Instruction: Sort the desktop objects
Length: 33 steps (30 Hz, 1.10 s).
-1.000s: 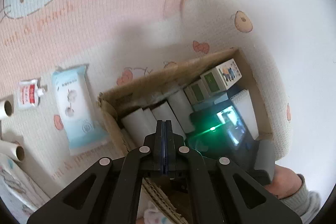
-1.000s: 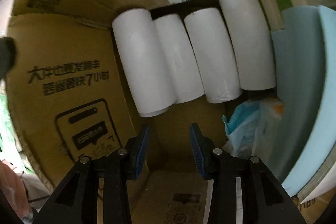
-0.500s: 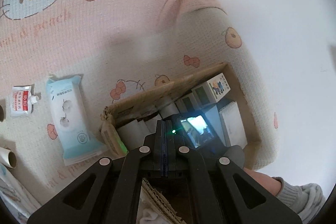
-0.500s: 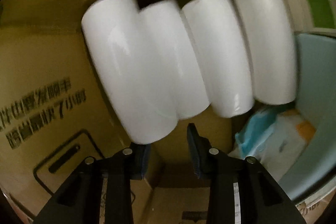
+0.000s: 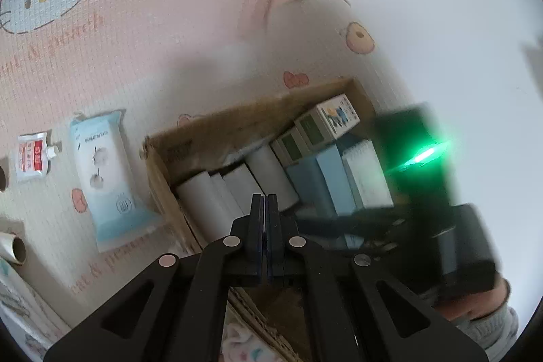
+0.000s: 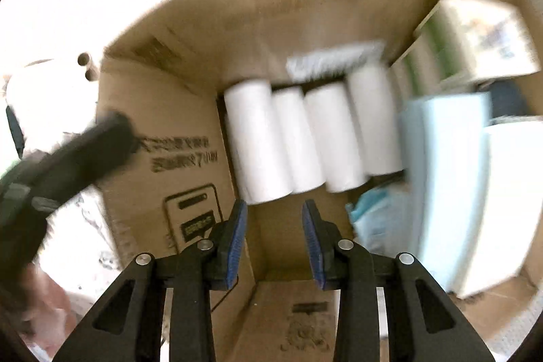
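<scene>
A brown cardboard box (image 5: 217, 124) lies on a pink Hello Kitty mat. Inside it are several white rolls (image 6: 295, 134), light blue packs (image 6: 441, 158) and small green-and-white cartons (image 5: 325, 124). My right gripper (image 6: 274, 216) is open and empty above the box floor, just short of the rolls. My left gripper (image 5: 267, 206) is shut and empty, held above the box's near-left side. The rolls also show in the left wrist view (image 5: 217, 195). The right gripper's body (image 5: 427, 178) with a green light hangs over the box's right end.
On the mat left of the box lie a blue wet-wipe pack (image 5: 105, 175), a small red-and-white pouch (image 5: 32, 155) and a cardboard-core roll (image 5: 15, 248). The left gripper's body (image 6: 68, 158) shows blurred at the left of the right wrist view.
My right gripper has pulled back and up from the rolls, staying open; the view now takes in the whole box. My left gripper stays shut, and the right gripper's body has shifted right in its view.
</scene>
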Each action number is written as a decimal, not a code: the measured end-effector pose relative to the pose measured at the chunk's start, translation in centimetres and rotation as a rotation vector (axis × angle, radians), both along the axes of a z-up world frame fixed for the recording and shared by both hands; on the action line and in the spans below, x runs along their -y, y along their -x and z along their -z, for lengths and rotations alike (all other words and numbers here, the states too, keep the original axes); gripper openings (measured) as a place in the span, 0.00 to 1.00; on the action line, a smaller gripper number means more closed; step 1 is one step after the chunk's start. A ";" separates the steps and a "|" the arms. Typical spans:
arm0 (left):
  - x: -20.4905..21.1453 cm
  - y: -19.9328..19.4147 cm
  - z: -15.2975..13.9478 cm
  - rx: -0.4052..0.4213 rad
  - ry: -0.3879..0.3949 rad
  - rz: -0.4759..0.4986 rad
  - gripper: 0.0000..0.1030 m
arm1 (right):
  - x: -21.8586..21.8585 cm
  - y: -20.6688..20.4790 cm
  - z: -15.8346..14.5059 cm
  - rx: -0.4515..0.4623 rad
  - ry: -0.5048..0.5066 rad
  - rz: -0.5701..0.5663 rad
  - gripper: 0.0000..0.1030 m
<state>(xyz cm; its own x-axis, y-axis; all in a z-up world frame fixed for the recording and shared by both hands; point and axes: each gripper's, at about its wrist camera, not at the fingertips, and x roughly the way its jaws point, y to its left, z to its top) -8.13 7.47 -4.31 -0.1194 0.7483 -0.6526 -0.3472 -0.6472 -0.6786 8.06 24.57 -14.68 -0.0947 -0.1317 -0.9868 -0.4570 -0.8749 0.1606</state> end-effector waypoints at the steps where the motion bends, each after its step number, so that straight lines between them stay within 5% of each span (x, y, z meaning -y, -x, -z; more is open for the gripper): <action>1: 0.0 -0.3 -0.1 -0.007 0.002 0.005 0.00 | 0.0 -0.4 -1.2 -0.035 -0.018 0.003 0.30; 6: 0.9 -2.1 -1.4 -0.066 -0.026 0.001 0.00 | 0.9 -2.0 -4.5 -0.122 -0.098 0.012 0.30; 9: 2.1 -3.2 -2.1 -0.113 -0.051 -0.036 0.10 | 3.0 -0.9 -5.6 -0.183 -0.139 0.021 0.30; 14: 4.2 -5.1 -2.9 -0.217 -0.052 -0.116 0.51 | 4.0 -2.2 -5.3 -0.303 -0.152 0.065 0.31; 22: 5.1 -7.3 -2.0 -0.318 0.074 -0.113 0.52 | 5.9 -4.5 -5.0 -0.429 -0.212 0.112 0.31; 30: 7.8 -8.9 -1.0 -0.302 0.156 -0.108 0.52 | 10.6 -5.6 -6.9 -0.593 -0.327 0.014 0.31; 33: 10.2 -9.5 -0.8 -0.335 0.215 -0.147 0.40 | 12.7 -5.0 -7.3 -0.640 -0.346 -0.033 0.31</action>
